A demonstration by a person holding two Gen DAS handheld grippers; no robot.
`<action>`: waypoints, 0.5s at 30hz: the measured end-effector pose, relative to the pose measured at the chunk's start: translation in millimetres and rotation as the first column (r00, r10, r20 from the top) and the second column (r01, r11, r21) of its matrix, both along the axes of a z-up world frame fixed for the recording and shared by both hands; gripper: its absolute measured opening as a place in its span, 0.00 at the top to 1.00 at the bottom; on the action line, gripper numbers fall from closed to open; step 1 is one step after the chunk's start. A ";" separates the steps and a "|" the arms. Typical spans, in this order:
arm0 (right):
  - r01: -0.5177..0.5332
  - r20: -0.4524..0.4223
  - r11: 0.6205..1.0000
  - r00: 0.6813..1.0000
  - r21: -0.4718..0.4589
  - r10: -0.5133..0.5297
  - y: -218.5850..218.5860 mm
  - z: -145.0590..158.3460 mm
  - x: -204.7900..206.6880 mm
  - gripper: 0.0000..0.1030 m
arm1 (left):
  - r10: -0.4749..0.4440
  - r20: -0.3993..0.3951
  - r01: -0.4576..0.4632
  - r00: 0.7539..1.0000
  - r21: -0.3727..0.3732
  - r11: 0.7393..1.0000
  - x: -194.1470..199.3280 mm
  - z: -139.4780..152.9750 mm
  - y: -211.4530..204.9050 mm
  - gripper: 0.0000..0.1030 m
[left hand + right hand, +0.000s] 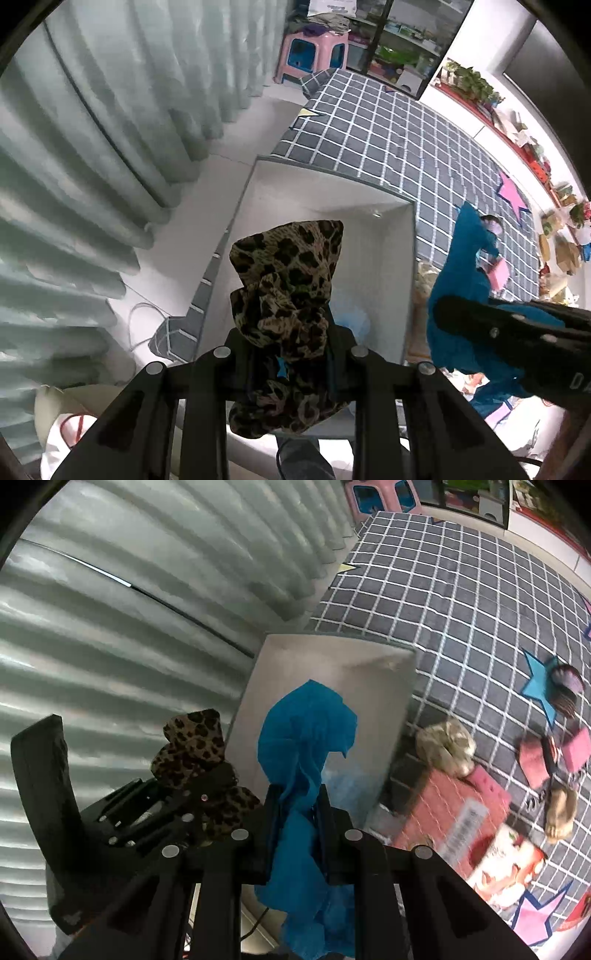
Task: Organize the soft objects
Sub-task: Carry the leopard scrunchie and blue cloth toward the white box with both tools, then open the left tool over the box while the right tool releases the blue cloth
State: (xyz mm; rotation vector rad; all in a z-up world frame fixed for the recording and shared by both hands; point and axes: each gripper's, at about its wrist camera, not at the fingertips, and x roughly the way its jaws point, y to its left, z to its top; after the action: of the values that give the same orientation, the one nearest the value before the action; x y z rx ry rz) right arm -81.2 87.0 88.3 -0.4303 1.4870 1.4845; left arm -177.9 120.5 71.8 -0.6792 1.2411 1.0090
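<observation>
Left claw (pixel 291 354) is clamped on a crumpled leopard-print fabric piece (pixel 288 280); the cloth bunches up above the fingertips and hangs out below them too, pinched mid-length between the jaws. It sits over the open white rectangular box (pixel 391 266), above the box interior. Right claw (pixel 297 805) is closed tight on a bright blue soft cloth (pixel 306 731); the blue cloth rises past the fingertips and trails down under the claw, also over the same white box (pixel 369 686). From the right wrist view the left claw (pixel 199 786) with the leopard fabric (pixel 192 746) is just beside, to the left, near the box's left edge. The box stands on a grey checked rug with white grid lines (pixel 406 133). Pale pleated curtain (pixel 92 166) is on the left. More soft items lie on the rug to the right, well apart from both claws: a beige crumpled bundle (pixel 445 747) and a pink pouch (pixel 533 762).
</observation>
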 end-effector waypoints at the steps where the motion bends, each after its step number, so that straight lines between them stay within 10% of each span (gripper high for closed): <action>1: 0.003 -0.001 1.000 1.000 -0.002 -0.003 5.2 -2.2 0.5 0.82 | -0.001 -0.006 0.001 1.000 0.002 1.000 0.3 -2.6 3.6 0.72; 15: 0.041 -0.002 0.998 0.999 -0.056 -0.041 49.0 -23.8 3.7 0.82 | -0.008 -0.057 0.006 0.998 -0.036 0.999 12.3 -38.0 30.3 0.72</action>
State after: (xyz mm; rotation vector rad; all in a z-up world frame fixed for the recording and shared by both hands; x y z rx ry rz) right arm -77.5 136.0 64.5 -0.4287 1.5335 1.4151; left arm -165.6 150.8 33.8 -0.6773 1.3131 1.0080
